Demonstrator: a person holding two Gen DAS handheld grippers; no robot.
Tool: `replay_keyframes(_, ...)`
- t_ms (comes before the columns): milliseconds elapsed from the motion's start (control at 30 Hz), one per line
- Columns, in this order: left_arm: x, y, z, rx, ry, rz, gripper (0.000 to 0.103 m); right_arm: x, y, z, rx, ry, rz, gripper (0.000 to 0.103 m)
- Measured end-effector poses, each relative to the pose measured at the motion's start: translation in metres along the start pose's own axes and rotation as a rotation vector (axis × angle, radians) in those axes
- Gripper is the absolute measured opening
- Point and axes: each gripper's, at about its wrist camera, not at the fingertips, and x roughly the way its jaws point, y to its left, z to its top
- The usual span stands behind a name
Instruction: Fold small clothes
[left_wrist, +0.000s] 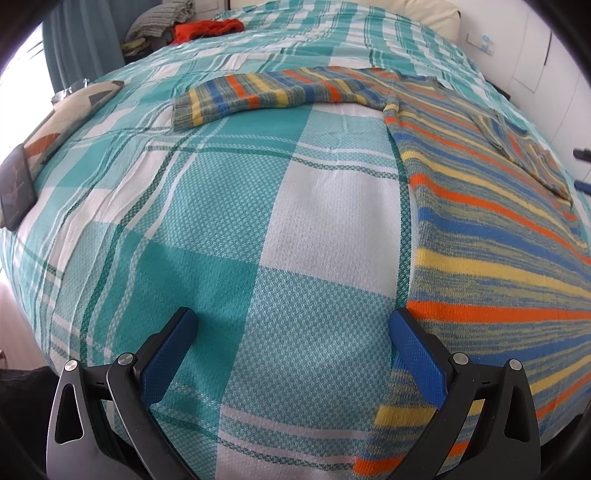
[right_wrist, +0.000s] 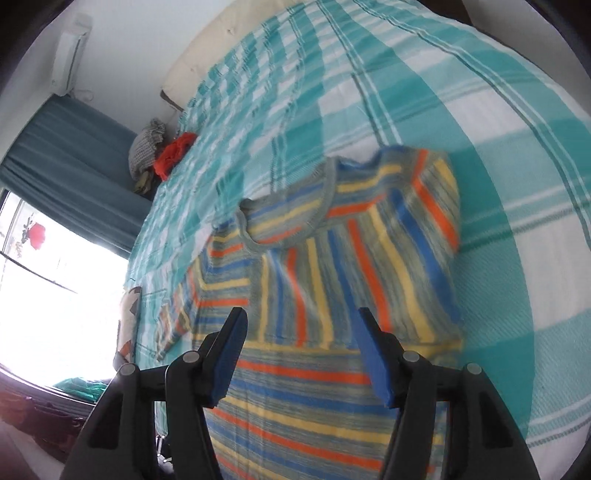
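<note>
The left gripper (left_wrist: 293, 350) stood wide and empty beside the hem of the striped sweater (left_wrist: 480, 229) spread on the checked bedspread (left_wrist: 229, 192), its left sleeve (left_wrist: 266, 94) still outstretched, while the right gripper (right_wrist: 303, 354), parted and empty, hovered above the folded-in right side, so that sleeve probably should be folded next, flat and square.

You had a bed (left_wrist: 229, 206) under a teal plaid cover | teal curtain (right_wrist: 70, 147) beside a bright window (right_wrist: 55, 288) | white wall (right_wrist: 140, 44) with an air conditioner (right_wrist: 72, 51).
</note>
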Motion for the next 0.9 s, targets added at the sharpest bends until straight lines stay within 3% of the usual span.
replay_keyframes(133,0.0,-0.001,-0.002,0.004,-0.012,0.005,0.103,0.005,-0.062,-0.037,0.058,0.045,-0.189,0.059)
replay_keyframes(300,0.0,-0.001,-0.002,0.004,-0.011,0.007,0.103,-0.048,-0.086,-0.078,0.008,-0.069,-0.222,0.057)
replay_keyframes(467,-0.001,-0.001,-0.003,0.001,-0.014,0.011,0.103,-0.092,-0.084,-0.128,-0.184,-0.186,-0.389,0.076)
replay_keyframes(533,-0.001,-0.001,-0.003,0.001,-0.017,0.011,0.103,-0.096,-0.092,-0.142,-0.202,-0.207,-0.463,0.077)
replay_keyframes(633,-0.001,-0.001,-0.003,0.001,-0.022,0.008,0.103,-0.09,-0.114,-0.154,-0.146,-0.181,-0.471,0.078)
replay_keyframes(767,-0.006,0.001,0.0,0.0,0.002,-0.008,0.102,-0.085,-0.113,-0.167,-0.178,-0.271,-0.464,0.089)
replay_keyframes(833,-0.016,0.01,0.008,-0.028,0.011,-0.073,0.101,-0.079,-0.112,-0.17,-0.195,-0.297,-0.47,0.093)
replay_keyframes(900,-0.031,0.032,0.025,-0.105,-0.039,-0.159,0.101,-0.073,-0.109,-0.17,-0.216,-0.296,-0.481,0.1)
